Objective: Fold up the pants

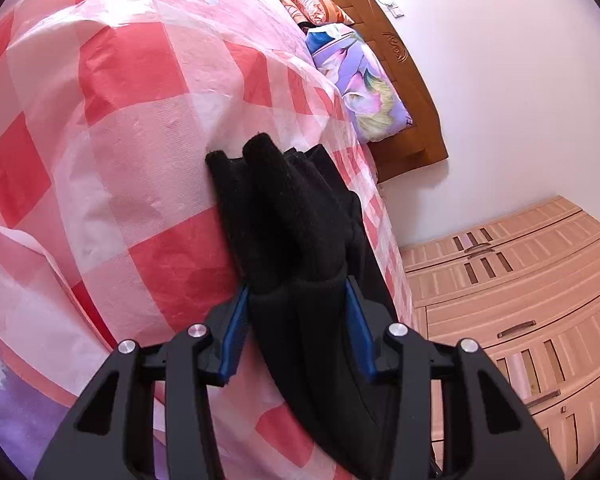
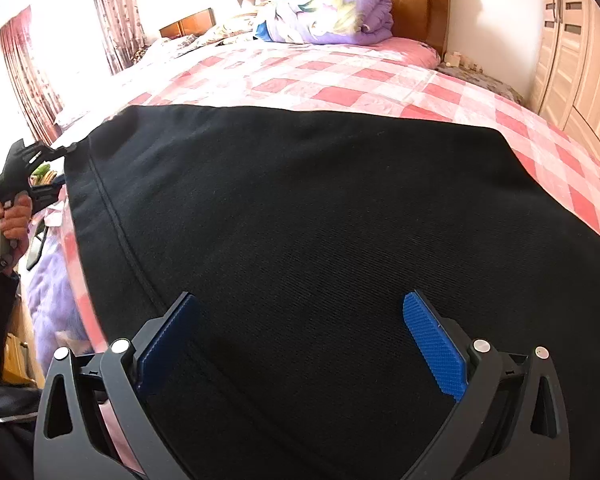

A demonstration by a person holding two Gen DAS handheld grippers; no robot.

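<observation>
Black knit pants point(image 2: 300, 220) lie spread on the bed's pink-and-red checked cover point(image 2: 340, 80). Left tool point(image 1: 298, 292) is clenched on a bunched edge at the bed's side; right tool point(image 2: 304, 320) hovers over the cloth, jaws wide apart, gripping nothing. Judgement: pinch the near edge fully and keep both corners level, so the fold lands square

Black pants point(image 2: 300, 216) spread flat on checked bed, one end bunched & lifted.

Bright daylight blows out the curtained windows point(image 2: 66, 40); fisheye edges curve strongly.
</observation>
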